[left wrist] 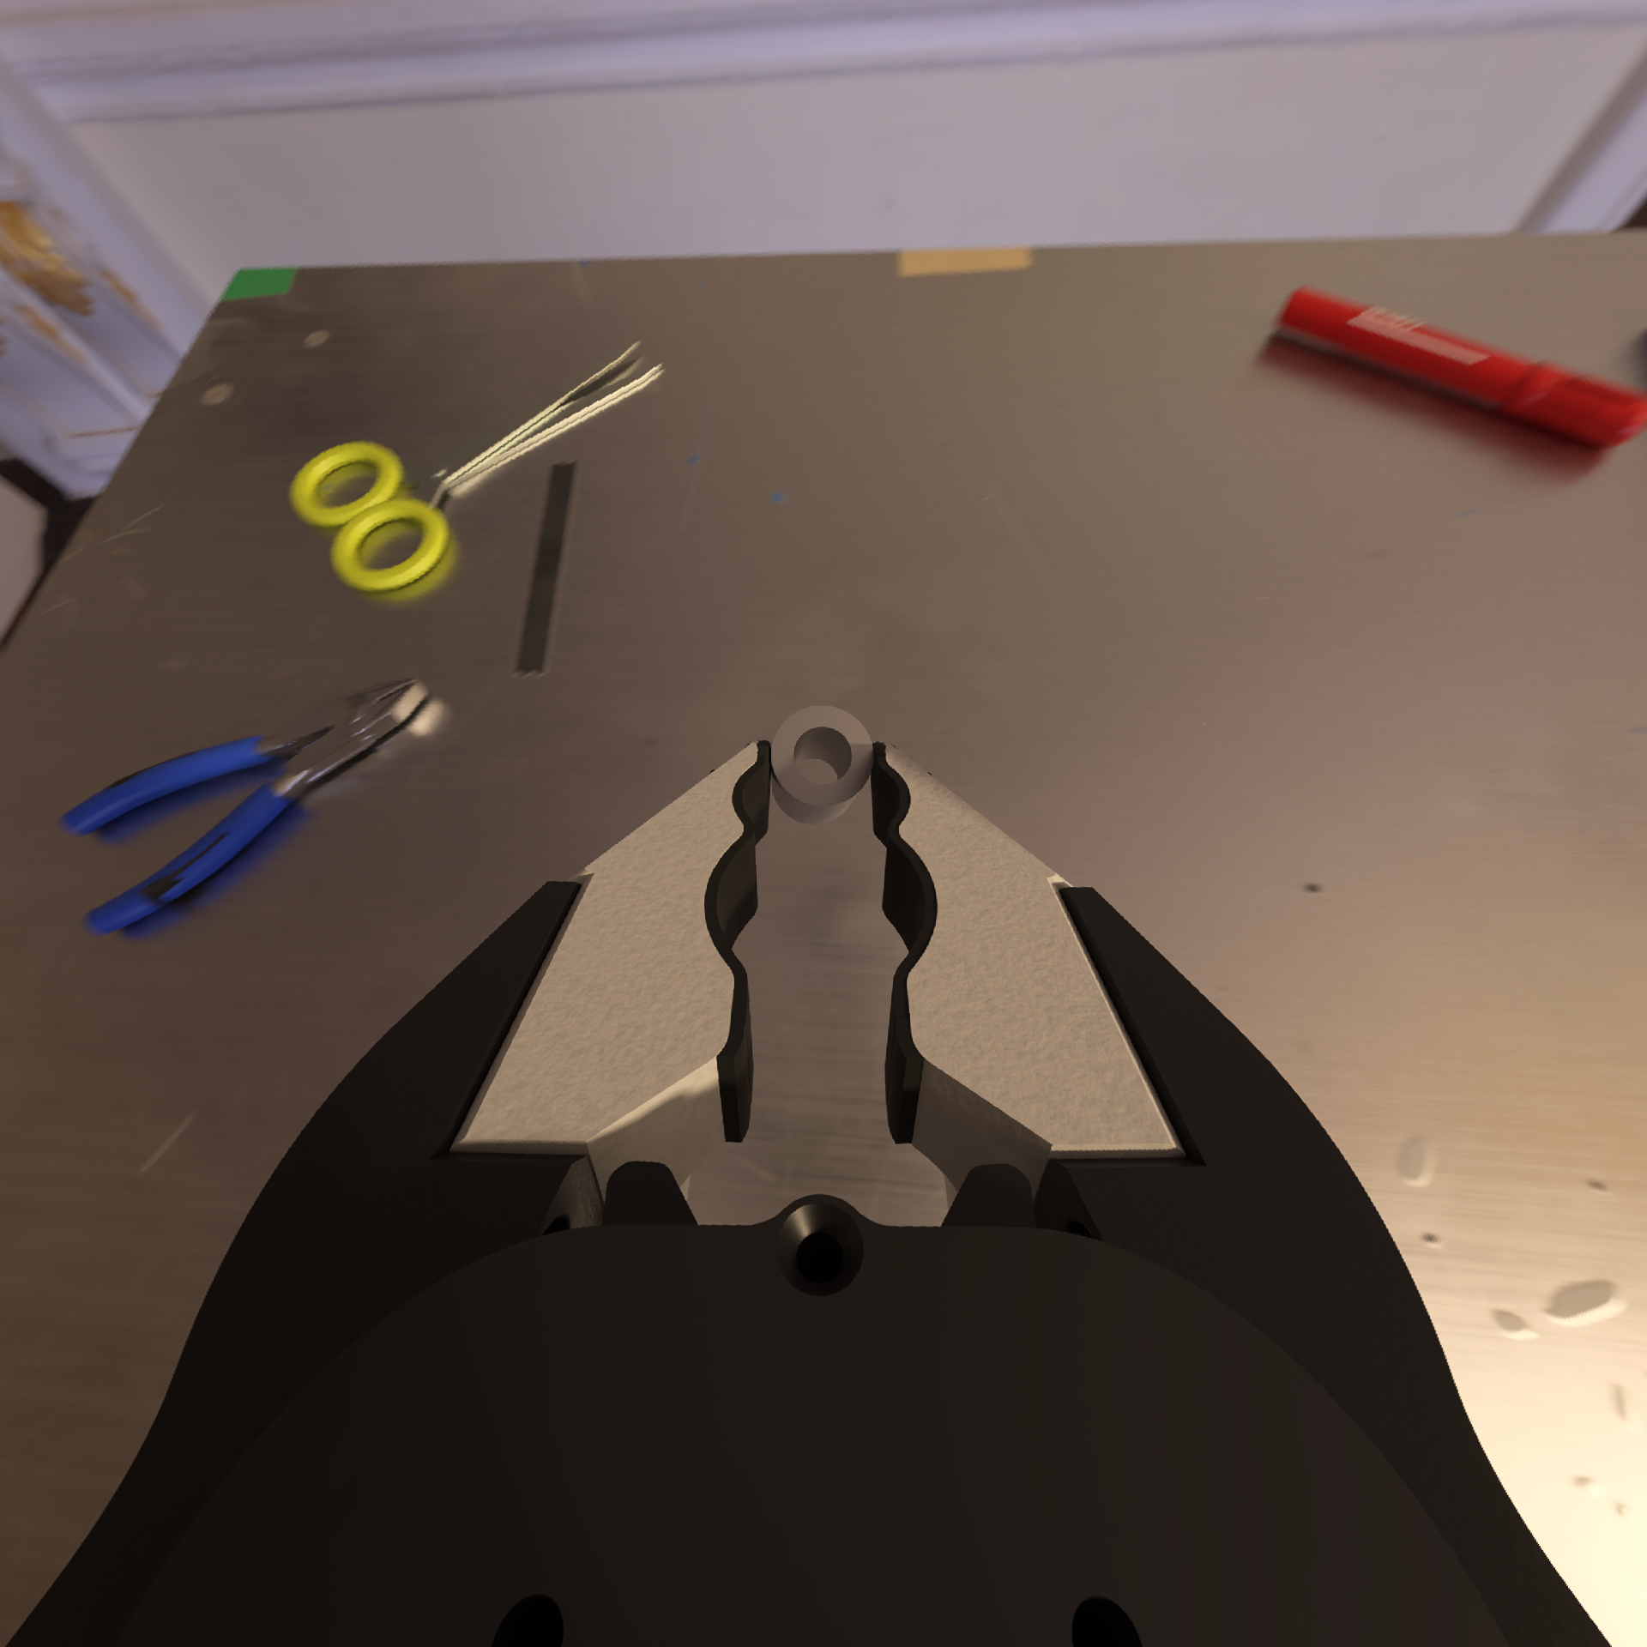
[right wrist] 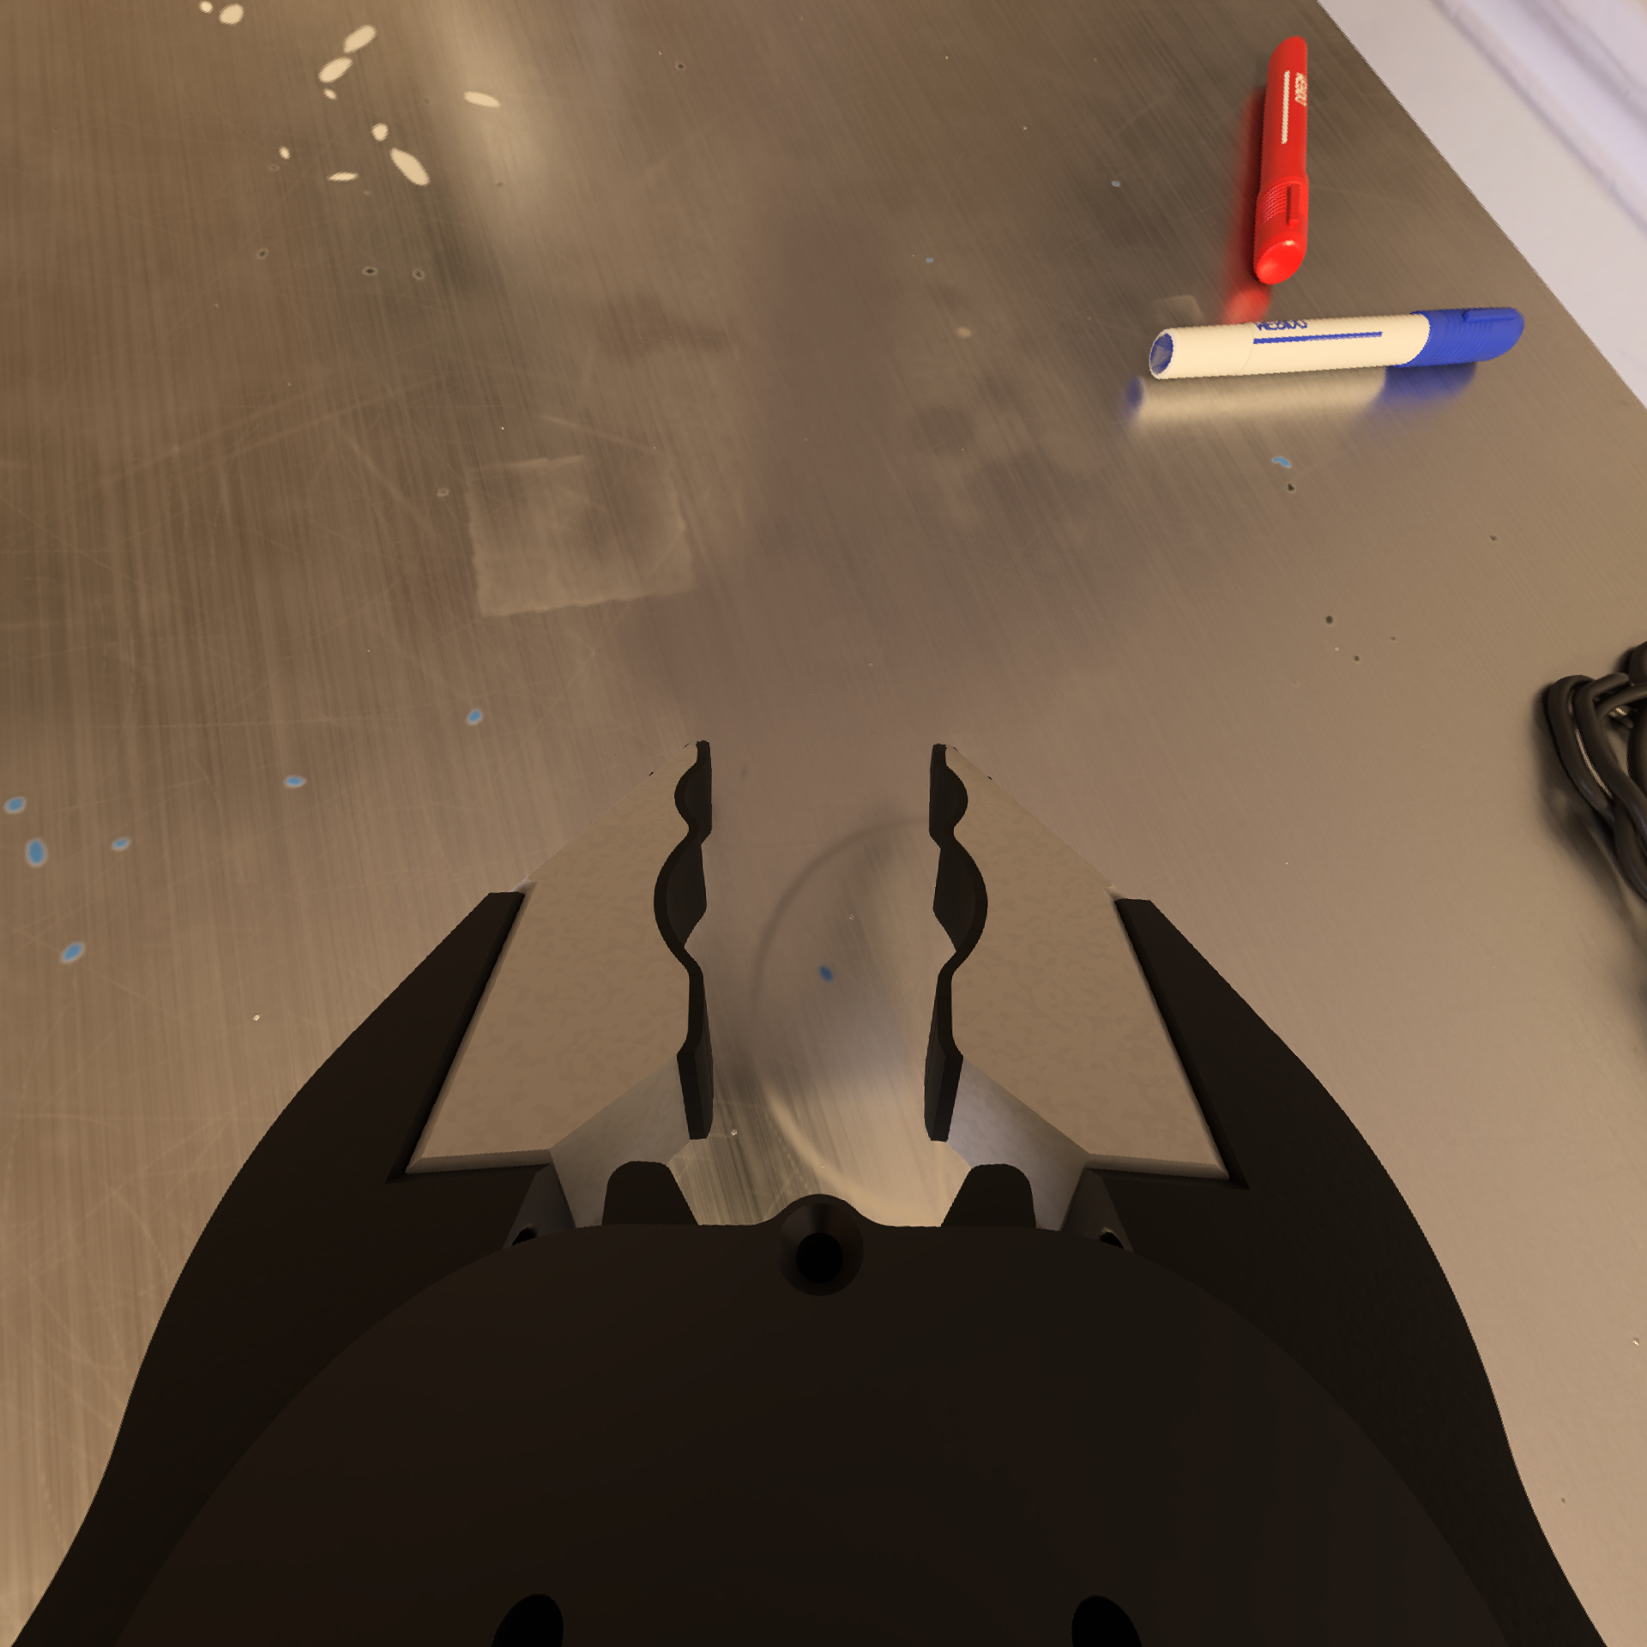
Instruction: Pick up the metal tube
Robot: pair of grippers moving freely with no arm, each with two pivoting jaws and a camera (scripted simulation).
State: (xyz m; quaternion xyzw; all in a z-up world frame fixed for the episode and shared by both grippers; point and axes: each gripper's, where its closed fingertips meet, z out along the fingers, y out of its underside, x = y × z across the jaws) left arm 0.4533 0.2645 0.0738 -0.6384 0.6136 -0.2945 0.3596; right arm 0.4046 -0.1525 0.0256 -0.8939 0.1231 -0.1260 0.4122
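Observation:
A short grey metal tube [left wrist: 821, 772] stands between the fingertips of my left gripper [left wrist: 821, 753], its open end facing the camera. Both fingertips press against its sides, so the left gripper is shut on it. I cannot tell whether the tube touches the steel table [left wrist: 1159, 713]. My right gripper [right wrist: 820, 753] is open and empty above a bare stretch of the same table [right wrist: 624, 356]. The tube does not show in the right wrist view.
In the left wrist view, yellow-handled scissors [left wrist: 392, 508], blue-handled pliers [left wrist: 232, 802] and a red marker [left wrist: 1462, 365] lie around. In the right wrist view, a red marker [right wrist: 1283, 160], a white and blue marker [right wrist: 1328, 343] and a black cable [right wrist: 1604, 766] lie at right.

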